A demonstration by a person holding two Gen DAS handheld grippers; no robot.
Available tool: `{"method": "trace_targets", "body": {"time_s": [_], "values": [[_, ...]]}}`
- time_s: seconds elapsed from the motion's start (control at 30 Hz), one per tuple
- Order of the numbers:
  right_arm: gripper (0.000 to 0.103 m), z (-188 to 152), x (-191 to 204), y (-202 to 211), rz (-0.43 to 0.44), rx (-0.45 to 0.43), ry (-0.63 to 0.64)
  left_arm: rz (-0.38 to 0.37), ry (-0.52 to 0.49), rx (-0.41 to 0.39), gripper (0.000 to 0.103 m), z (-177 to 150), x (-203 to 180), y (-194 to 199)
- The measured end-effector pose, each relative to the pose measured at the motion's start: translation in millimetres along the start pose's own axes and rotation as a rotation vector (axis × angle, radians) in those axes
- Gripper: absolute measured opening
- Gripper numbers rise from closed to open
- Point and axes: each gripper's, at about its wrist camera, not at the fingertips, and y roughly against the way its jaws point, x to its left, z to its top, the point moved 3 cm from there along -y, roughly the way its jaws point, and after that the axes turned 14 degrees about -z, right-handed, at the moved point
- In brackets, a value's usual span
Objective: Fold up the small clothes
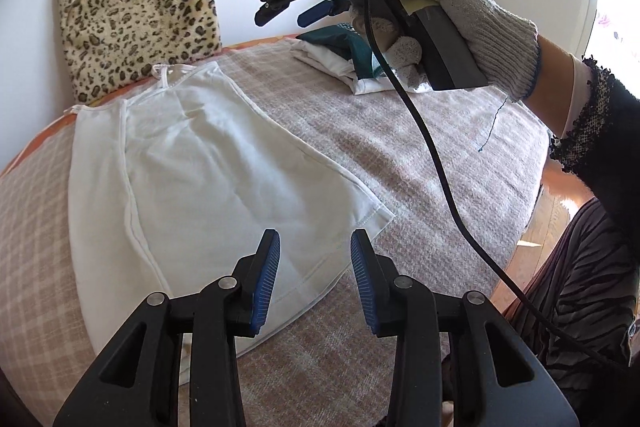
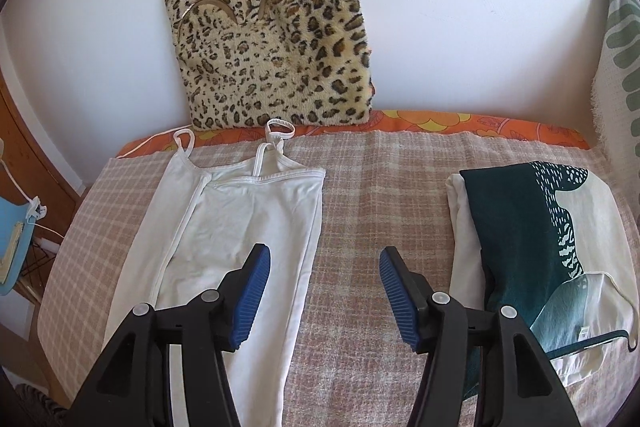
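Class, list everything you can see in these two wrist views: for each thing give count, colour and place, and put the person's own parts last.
camisole: one, white, thin straps, laid flat with one side folded in, left part of the blanket
folded garment: one, cream with dark green print, right part of the blanket
blanket: one, beige and pink check, covers the surface
sheet: one, orange floral, showing along the blanket's far edge
leopard cushion: one, tan with dark spots, leaning on the white wall behind the camisole
cable: one, black, hanging from the right gripper
left gripper: one, black with blue pads, open, over the camisole's hem
right gripper: one, black with blue pads, open, held above the blanket
gloved hand: one, grey knit glove, holding the right gripper
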Motion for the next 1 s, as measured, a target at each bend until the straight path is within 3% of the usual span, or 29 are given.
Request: {"method": "trace_targets", "body": {"time_s": [0.2,0.33,0.43,0.57,0.83,1.0], "values": [[0.060,0,-29,-11,0.018,0.018,-0.035,-0.015,-0.040,0.037,0.036,5,-16,-25],[0.060,2,-41,-17,-0.031,0.009,-0.045,-0.020,-0.087,0.063,0.049,7,-31,-44],[0.060,3,-47,-18,-0.063,-0.001,-0.061,0.000,-0.119,0.076,0.050,8,-38,-55],[0.065,4,-48,-17,-0.112,-0.022,-0.036,-0.006,-0.083,0.098,0.051,9,-35,-70],[0.067,9,-43,-19,-0.108,-0.035,-0.014,0.024,-0.093,0.117,0.051,10,-38,-89],[0.068,18,-40,-30,-0.048,-0.017,-0.016,0.038,-0.076,0.098,0.051,14,-36,-94]]}}
